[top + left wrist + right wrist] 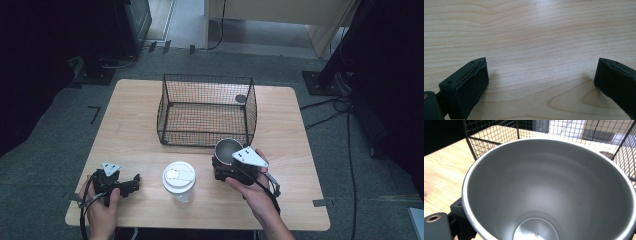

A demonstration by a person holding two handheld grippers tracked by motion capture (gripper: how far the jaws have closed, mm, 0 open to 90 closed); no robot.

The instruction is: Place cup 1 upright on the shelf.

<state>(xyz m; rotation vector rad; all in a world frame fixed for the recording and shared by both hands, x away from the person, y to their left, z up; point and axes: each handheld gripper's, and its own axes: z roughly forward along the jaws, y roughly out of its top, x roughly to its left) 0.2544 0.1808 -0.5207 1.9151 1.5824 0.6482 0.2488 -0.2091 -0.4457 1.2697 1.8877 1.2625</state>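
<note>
Right gripper (223,167) clamped on metal cup (228,151), jaws partly closed around its wall, one jaw visible pressed against outside of cup (549,192) at lower left in right gripper view. Cup upright, mouth open to camera, empty inside, small marking on its bottom. Held just in front of wire basket (207,110), at basket's near right corner, rim close to the mesh; touching or not, cannot tell. Basket mesh (496,137) right behind cup in right gripper view.

Left gripper (131,184) well to the left of basket, near front left of table (135,125), resting low over bare wood. Jaws wide apart, nothing between them, just table grain (536,50) in left gripper view.

Clear jar with white lid (178,179) standing upright in front of basket, between the two grippers, apart from both.

Small dark round disc (241,98) by basket's far right corner; inside or behind the mesh, cannot tell.
</note>
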